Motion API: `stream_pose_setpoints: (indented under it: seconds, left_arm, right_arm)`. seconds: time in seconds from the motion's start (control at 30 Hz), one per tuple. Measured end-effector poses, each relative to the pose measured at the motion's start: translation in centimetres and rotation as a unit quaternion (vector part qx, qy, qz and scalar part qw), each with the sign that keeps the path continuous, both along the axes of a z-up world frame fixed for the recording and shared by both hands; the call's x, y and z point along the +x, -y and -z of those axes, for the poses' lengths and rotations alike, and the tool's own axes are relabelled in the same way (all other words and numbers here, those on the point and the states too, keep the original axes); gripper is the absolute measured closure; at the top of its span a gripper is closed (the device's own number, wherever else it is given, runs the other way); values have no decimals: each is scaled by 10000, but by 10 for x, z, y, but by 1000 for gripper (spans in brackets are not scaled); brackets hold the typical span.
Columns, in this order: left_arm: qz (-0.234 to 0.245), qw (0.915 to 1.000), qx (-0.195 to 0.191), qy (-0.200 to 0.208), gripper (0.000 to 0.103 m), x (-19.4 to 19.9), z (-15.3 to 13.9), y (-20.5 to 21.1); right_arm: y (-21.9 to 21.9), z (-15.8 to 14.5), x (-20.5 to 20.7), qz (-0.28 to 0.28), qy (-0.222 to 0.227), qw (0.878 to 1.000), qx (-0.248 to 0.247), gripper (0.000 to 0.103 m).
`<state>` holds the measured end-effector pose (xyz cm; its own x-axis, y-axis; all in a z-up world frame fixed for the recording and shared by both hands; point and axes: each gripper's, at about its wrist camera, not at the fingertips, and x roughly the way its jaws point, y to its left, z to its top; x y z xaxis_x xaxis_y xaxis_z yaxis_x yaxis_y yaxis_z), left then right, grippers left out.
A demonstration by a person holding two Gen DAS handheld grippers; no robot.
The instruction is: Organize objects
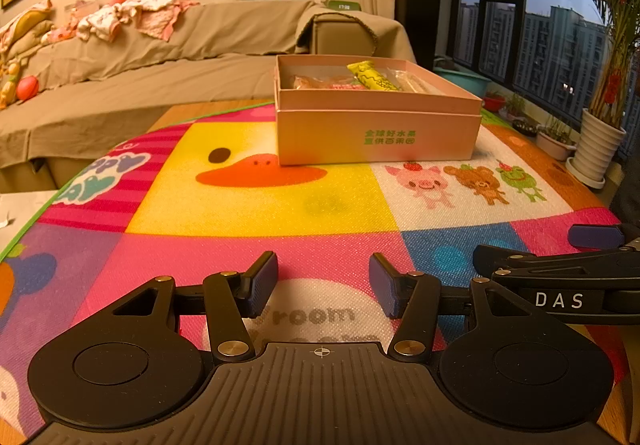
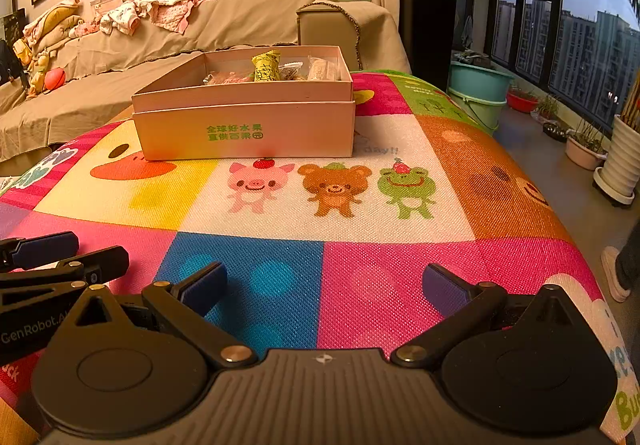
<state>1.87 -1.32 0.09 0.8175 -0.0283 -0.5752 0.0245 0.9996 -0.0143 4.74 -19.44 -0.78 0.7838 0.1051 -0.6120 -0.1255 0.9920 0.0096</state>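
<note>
- Your left gripper [image 1: 323,285] hangs with jaws spread and empty over the colourful cartoon-print mat [image 1: 260,205].
- Your right gripper [image 2: 325,289], just beside it, is spread wider, also empty.
- Ahead, nothing blocks the open pink cardboard box [image 1: 376,133] holding a yellow snack packet [image 1: 370,76] among clear-wrapped snacks.

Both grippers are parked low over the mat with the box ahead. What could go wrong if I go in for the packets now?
1. The left gripper and right gripper, both open and empty, sit side by side; reaching together could make them collide.
2. The box wall may block a low approach, and a bump could shove it along the mat.
3. The yellow packet lies crowded among other packets, so the fingers might catch a neighbour.
</note>
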Motion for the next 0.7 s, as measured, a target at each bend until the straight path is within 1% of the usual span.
stream_pose_setpoints:
  seconds: [0.23,0.27,0.33,0.57,0.63,0.7]
  left_arm:
    - [0,10000,-24,2,46,-1,0,1]
    - [0,10000,-9,1,46,0,0,1]
    - [-1,10000,23,2,46,-1,0,1]
    - [45,10000,4,-2,46,-2,-1,0]
    - [-32,10000,-41,-1,47,-1,-1,0]
    - [-31,10000,16,7,46,-2,-1,2]
  right_arm:
    - [0,0,0,-1,0,10000,-1,0]
    - [0,0,0,58,-2,10000,44,0]
    - [-3,0,0,116,7,9999,-41,0]
    - [-6,0,0,383,-2,9993,39,0]
    - [-9,0,0,462,-1,9989,10,0]
    - [-9,0,0,483,-1,9988,26,0]
